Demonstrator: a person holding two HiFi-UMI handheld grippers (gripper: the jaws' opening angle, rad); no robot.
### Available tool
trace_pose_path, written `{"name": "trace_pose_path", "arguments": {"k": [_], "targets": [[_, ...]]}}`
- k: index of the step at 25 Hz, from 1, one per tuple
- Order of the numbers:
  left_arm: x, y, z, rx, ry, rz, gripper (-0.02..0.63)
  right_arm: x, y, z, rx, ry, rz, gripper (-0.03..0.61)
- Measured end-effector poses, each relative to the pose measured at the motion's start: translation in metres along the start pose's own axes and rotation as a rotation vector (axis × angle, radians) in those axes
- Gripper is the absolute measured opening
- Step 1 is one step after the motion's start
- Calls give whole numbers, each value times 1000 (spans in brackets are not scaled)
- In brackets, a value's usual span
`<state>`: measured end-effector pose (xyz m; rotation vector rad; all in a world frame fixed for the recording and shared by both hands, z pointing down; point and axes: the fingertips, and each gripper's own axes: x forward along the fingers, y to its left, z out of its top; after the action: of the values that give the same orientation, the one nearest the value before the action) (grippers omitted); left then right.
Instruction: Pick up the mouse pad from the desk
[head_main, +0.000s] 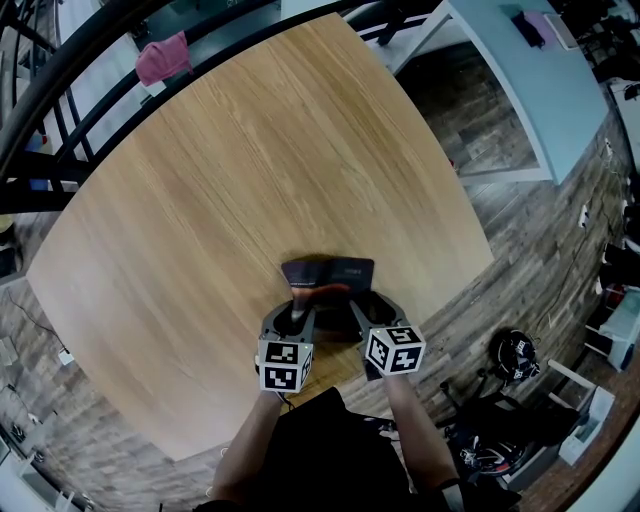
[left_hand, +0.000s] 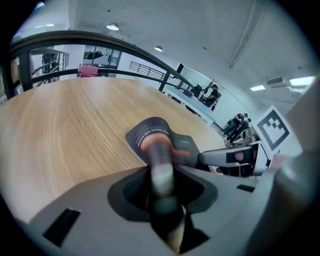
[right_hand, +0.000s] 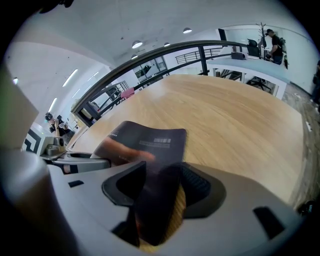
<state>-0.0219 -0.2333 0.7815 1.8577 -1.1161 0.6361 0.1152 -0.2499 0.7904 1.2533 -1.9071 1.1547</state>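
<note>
A dark mouse pad (head_main: 328, 272) with an orange-red print lies at the near edge of the round wooden desk (head_main: 230, 180), its near part curled upward. My left gripper (head_main: 297, 318) has the pad's near edge (left_hand: 159, 159) standing as a blurred strip between its jaws, with dark gaps on both sides of it. My right gripper (head_main: 358, 315) is open wide, and the pad (right_hand: 150, 150) runs slantwise through its jaws with room beside it. Each gripper shows at the side of the other's view.
A pink cloth (head_main: 162, 57) hangs on the black railing (head_main: 90, 100) beyond the desk. Wood-plank floor (head_main: 520, 230) surrounds the desk, with a pale blue table (head_main: 520, 80) at the back right and bags and a helmet (head_main: 515, 355) on the floor at right.
</note>
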Motion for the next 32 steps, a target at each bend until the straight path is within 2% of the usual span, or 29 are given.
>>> {"name": "trace_pose_path", "arguments": {"k": [13, 22, 32], "targets": [[-10, -18, 5, 4, -61, -33, 57, -17, 1, 2, -2, -44, 4, 219], [-31, -33, 10, 21, -124, -47, 46, -42, 2, 0, 6, -90, 5, 219], [-80, -56, 10, 54, -214, -14, 44, -92, 23, 1, -8, -194, 22, 209]]}}
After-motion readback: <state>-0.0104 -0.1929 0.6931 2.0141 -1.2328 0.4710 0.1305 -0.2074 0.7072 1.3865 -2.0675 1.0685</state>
